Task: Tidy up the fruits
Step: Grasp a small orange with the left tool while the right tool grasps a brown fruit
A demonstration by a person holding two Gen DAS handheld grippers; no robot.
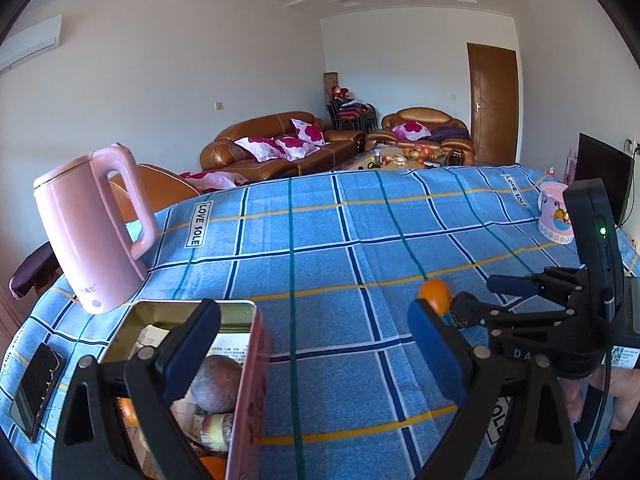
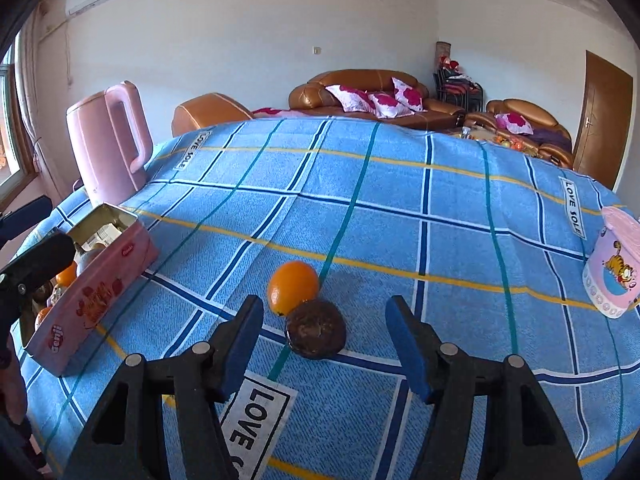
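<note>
An orange [image 2: 294,286] and a dark brown round fruit [image 2: 316,330] lie touching on the blue checked cloth [image 2: 400,220]. My right gripper [image 2: 324,320] is open, its blue pads either side of the dark fruit with a gap on both sides. A pink rectangular tin [image 2: 92,300] stands at the left and holds a brownish fruit [image 1: 216,384], oranges and paper packets. My left gripper [image 1: 316,344] is open wide with nothing between its fingers; its left finger hangs over the tin [image 1: 248,360], its right finger in front of the orange [image 1: 436,294].
A pink kettle [image 1: 92,228] stands behind the tin at the table's left edge. A dark phone [image 1: 36,384] lies left of the tin. A pink cartoon-printed tub [image 2: 612,276] sits near the right edge. Sofas stand beyond the table.
</note>
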